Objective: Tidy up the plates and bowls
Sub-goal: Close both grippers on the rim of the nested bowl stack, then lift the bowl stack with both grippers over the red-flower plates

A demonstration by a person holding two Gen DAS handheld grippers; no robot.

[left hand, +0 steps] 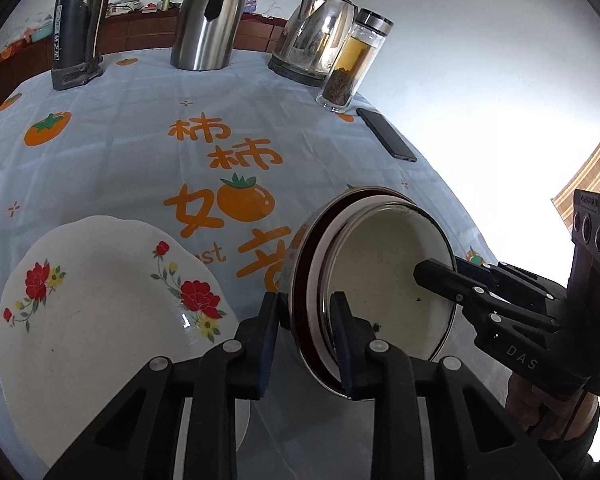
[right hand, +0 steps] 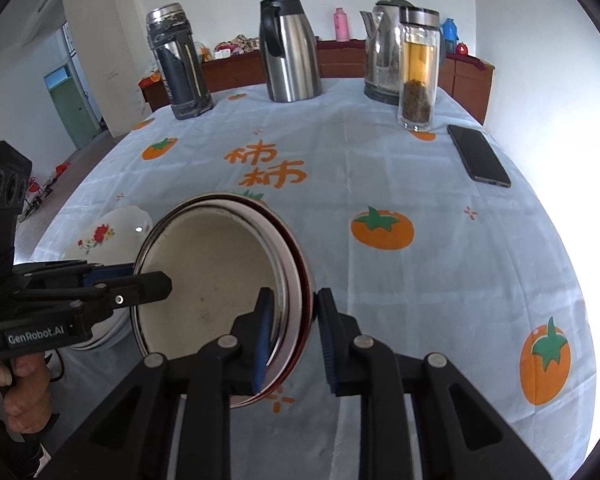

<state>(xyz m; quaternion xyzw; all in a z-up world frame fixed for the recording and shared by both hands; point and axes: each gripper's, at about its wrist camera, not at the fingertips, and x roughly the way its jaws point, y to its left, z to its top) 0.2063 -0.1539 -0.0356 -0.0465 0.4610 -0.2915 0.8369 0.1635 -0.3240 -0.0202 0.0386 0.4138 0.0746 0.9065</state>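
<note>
While tilted — both grippers clamp bowl [left hand: 380,280].

"DAS" marks the right tool [left hand: 436,276], "GenRobot.AI" the left tool [right hand: 168,284]; tablecloth [right hand: 380,152] reads "柿柿".

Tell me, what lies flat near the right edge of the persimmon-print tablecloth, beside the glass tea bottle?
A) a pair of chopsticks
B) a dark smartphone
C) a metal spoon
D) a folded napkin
B: a dark smartphone lies flat on the tablecloth, just right of the glass tea bottle with its steel cap.
</note>
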